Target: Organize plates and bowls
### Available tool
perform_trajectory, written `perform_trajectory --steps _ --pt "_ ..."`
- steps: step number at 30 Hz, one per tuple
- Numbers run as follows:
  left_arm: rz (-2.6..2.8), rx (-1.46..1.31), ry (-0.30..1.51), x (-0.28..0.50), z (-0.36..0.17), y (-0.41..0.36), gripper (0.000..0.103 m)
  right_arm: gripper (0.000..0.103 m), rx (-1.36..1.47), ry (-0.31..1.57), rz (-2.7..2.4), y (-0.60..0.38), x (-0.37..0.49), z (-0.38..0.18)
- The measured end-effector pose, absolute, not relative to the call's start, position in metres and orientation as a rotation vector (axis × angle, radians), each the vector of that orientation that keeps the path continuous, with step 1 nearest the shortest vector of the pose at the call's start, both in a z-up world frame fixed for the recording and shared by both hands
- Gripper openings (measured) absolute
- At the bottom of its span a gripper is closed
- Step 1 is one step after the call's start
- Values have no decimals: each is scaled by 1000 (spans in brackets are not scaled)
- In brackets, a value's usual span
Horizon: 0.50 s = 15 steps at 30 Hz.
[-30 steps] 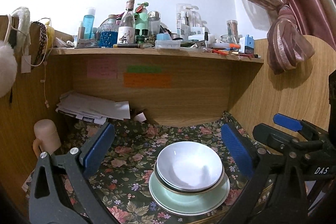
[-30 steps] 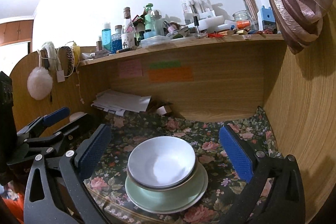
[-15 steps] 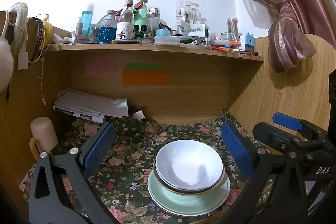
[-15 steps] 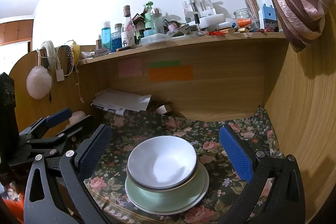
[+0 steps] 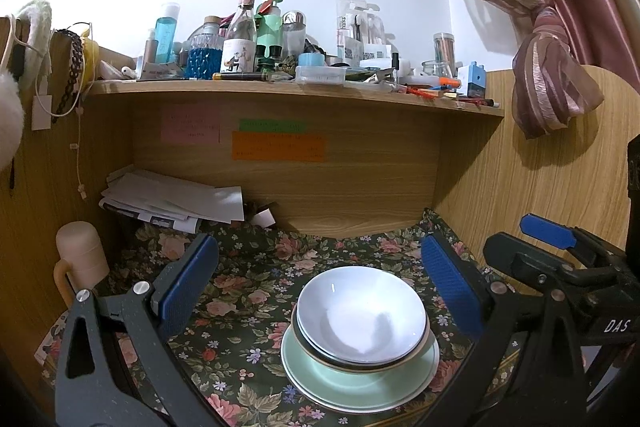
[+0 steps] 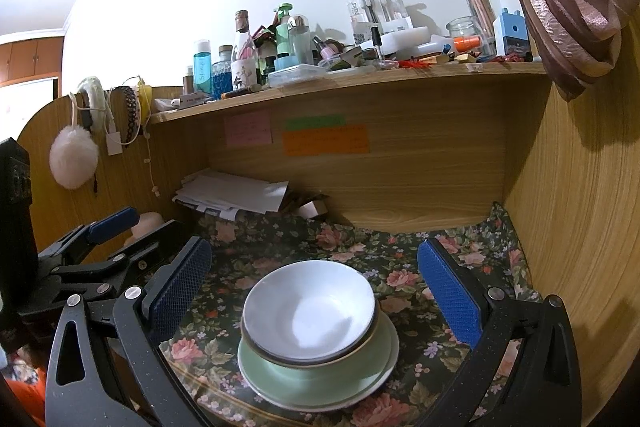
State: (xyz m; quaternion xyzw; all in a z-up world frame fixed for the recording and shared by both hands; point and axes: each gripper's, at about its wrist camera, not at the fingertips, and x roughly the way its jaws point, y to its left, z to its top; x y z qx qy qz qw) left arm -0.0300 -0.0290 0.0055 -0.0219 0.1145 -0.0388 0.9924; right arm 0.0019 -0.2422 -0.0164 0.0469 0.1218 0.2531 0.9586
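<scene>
Now, stack: white bowl (image 5: 362, 315) nested on a darker-rimmed bowl (image 5: 360, 361), both on a pale green plate (image 5: 360, 383) with a white plate under it, all on the floral cloth (image 5: 248, 291) of the counter.
Left fingers: my left gripper (image 5: 320, 283) is spread wide, holding nothing; blue pads stand on either side of the stack's far half.
Right fingers: my right gripper (image 6: 316, 291) is also wide and empty, pads flanking the stack.
Bearing: stack lies straight ahead and below both pairs of fingers; in the left view it sits right of centre, nearer my right-hand pad (image 5: 450, 291); in the right view it sits close to centre.
Nearer hand: judged the right, since the stack is better centred between its pads.
Axis: round pieces, no long axis; any rim approach serves.
Contact: none visible; both pairs look clear of the rims.
Task state: looks stacked already, judged near done.
</scene>
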Motion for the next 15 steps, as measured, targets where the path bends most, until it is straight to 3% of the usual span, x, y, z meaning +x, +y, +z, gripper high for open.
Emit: perform_trajectory --steps 15 --pt "-78 -48 232 -27 4 -31 103 103 94 249 522 -242 5 -16"
